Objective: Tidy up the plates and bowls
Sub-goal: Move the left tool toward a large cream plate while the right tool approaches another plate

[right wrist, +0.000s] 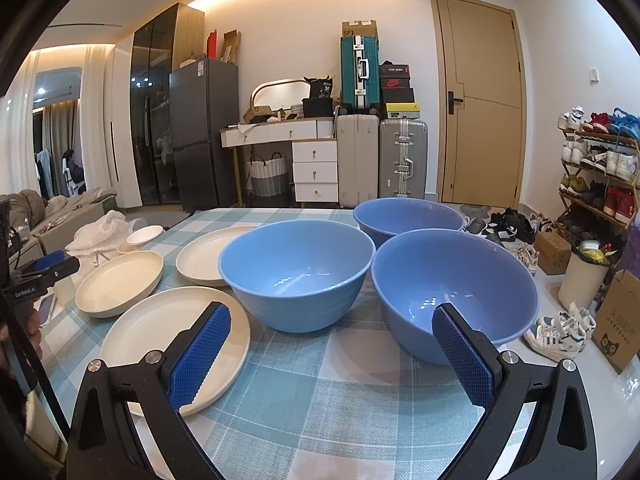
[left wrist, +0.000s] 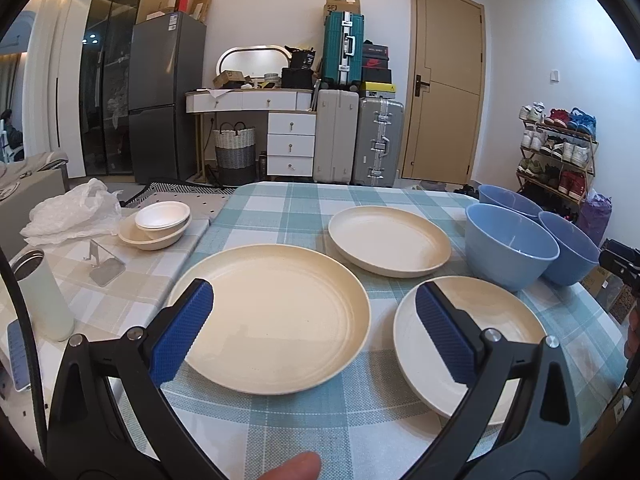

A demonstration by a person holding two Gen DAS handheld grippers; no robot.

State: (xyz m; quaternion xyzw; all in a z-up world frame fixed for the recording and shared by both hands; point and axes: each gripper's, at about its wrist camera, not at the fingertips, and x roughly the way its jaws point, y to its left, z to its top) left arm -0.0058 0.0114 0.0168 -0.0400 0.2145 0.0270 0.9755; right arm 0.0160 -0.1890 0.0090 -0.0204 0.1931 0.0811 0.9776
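Observation:
Three cream plates lie apart on the checked tablecloth (left wrist: 280, 208): a large one (left wrist: 276, 320) in front of me, one further back (left wrist: 390, 240), and one at the right (left wrist: 492, 344). Three blue bowls stand upright at the right: a near one (right wrist: 298, 272), one to its right (right wrist: 456, 292) and one behind (right wrist: 408, 216). My left gripper (left wrist: 314, 312) is open and empty above the large plate and the right plate. My right gripper (right wrist: 332, 344) is open and empty, hovering between the near plate (right wrist: 176, 340) and the right bowl.
On a side table at the left lie small stacked white bowls (left wrist: 160, 220), a plastic bag (left wrist: 72, 212), a metal phone stand (left wrist: 104, 268), a white tumbler (left wrist: 44, 296) and a phone (left wrist: 18, 360). The table's right edge drops to a floor with shoes and boxes (right wrist: 560, 336).

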